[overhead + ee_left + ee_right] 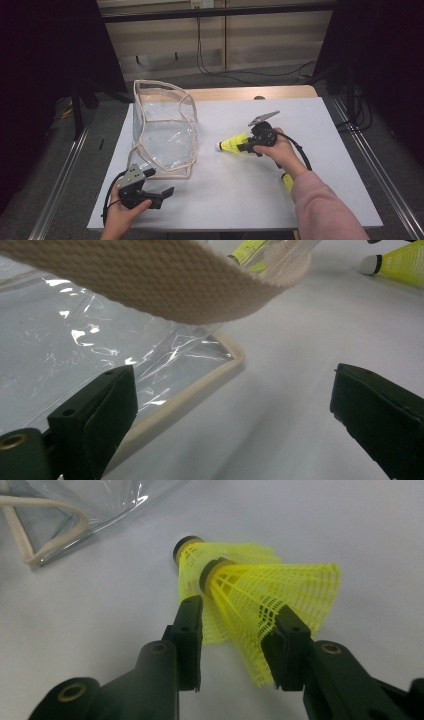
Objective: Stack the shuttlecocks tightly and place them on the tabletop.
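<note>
Your right tongs [235, 645] had their jaws standing partly apart around the yellow mesh skirts of two shuttlecocks [260, 600] nested one behind the other, and I could not tell for certain whether the pads pressed on the mesh or merely flanked it. The pair lay on the white desk [240, 185], corks pointing toward the clear bag [162, 127], near it but apart. Your left tongs [162, 192] were wide open and held nothing, resting low on the desk just beside the bag's front corner, with its woven strap [150, 280] hanging above the jaws.

You were dealing with something I judged very light and springy: the plastic mesh would give under a squeeze and could crumple or pop free if pinched hard. A gentle hold across the skirt, close to the stiffer collar behind the cork, looked safest to me. The bag seemed floppy and slick, its film walls sagging, so the fabric-bound rim or strap offered your left tongs the only firm purchase.
</note>
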Available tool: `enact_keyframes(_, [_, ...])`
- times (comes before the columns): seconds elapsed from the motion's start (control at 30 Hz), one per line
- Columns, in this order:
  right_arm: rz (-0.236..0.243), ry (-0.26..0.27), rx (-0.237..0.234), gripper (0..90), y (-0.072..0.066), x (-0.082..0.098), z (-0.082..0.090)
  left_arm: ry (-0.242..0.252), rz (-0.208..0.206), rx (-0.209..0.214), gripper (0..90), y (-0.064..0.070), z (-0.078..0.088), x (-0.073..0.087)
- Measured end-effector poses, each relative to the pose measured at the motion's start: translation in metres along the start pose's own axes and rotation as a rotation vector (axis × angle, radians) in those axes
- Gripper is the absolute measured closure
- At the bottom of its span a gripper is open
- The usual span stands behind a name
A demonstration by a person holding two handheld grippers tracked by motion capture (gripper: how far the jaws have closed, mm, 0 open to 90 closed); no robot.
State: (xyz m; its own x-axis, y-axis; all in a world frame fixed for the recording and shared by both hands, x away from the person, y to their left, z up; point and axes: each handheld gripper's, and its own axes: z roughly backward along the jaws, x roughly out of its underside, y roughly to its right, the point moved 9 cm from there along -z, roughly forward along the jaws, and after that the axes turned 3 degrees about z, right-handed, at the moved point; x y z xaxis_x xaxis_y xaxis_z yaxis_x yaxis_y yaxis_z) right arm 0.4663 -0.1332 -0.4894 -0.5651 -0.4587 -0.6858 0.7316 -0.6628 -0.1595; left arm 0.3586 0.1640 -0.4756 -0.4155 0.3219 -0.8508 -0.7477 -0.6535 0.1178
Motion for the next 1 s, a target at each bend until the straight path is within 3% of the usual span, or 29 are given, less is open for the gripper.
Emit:
enact_keyframes(0.17, [0.006,-0.015,0.013,59.6,0.000,0.001,0.002,0.001,0.001,-0.001,5.0,0.000,0.000,0.000])
enact_keyframes(0.2, [-0.008,-0.016,-0.003,59.6,-0.002,0.001,0.003,-0.002,-0.002,-0.001,5.0,0.000,0.001,0.000])
enact_keyframes(0.3, [0.011,-0.029,0.005,59.3,-0.001,0.003,0.005,-0.001,-0.002,-0.001,5.0,0.000,0.001,0.000])
enact_keyframes(0.47, [0.018,-0.024,0.015,62.9,0.002,0.007,0.009,-0.001,-0.004,-0.005,5.0,0.000,0.000,0.000])
enact_keyframes(0.73, [0.007,-0.013,0.000,83.1,0.005,0.009,0.018,-0.011,-0.011,-0.011,5.0,-0.001,0.000,0.000])
enact_keyframes(1.0, [0.029,-0.016,-0.015,88.1,-0.001,0.008,0.013,-0.010,-0.009,-0.010,5.0,-0.001,0.000,0.000])
